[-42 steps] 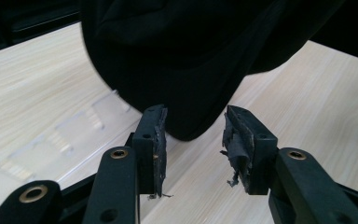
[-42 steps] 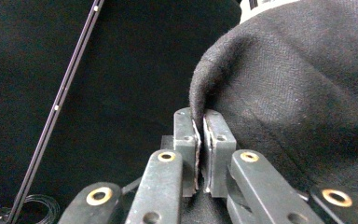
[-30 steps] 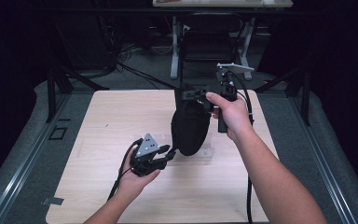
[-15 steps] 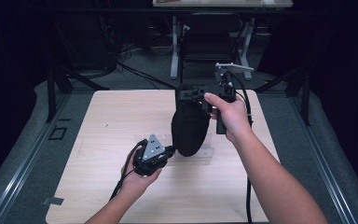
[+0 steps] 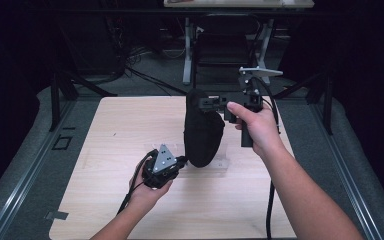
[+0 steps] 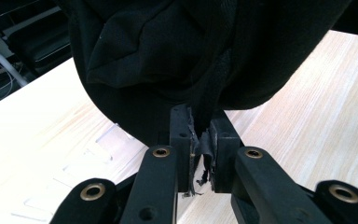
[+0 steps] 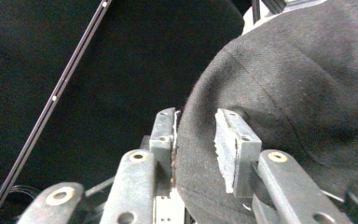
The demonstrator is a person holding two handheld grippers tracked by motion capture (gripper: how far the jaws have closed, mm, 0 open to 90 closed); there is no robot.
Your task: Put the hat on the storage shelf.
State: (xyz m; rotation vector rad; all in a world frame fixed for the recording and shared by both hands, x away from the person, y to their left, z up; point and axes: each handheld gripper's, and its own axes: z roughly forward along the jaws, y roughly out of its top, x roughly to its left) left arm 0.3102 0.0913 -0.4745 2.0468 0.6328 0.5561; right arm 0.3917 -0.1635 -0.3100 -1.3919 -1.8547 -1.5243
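A black cloth cap hangs upright over the middle of the wooden table. My right gripper holds its top, with the jaws a little apart and thick fabric pressed between the pads. My left gripper sits low at the cap's bottom edge. Its jaws are shut on a seamed strip of the cap, which hangs just above them.
A faint clear rectangle lies on the table under the cap. A bit of tape marks the near left corner. Dark metal rails run along both table sides, and stand legs rise behind the far edge.
My left gripper has moved right to the cap's lower edge and closed on it. The right gripper and the cap have hardly shifted.
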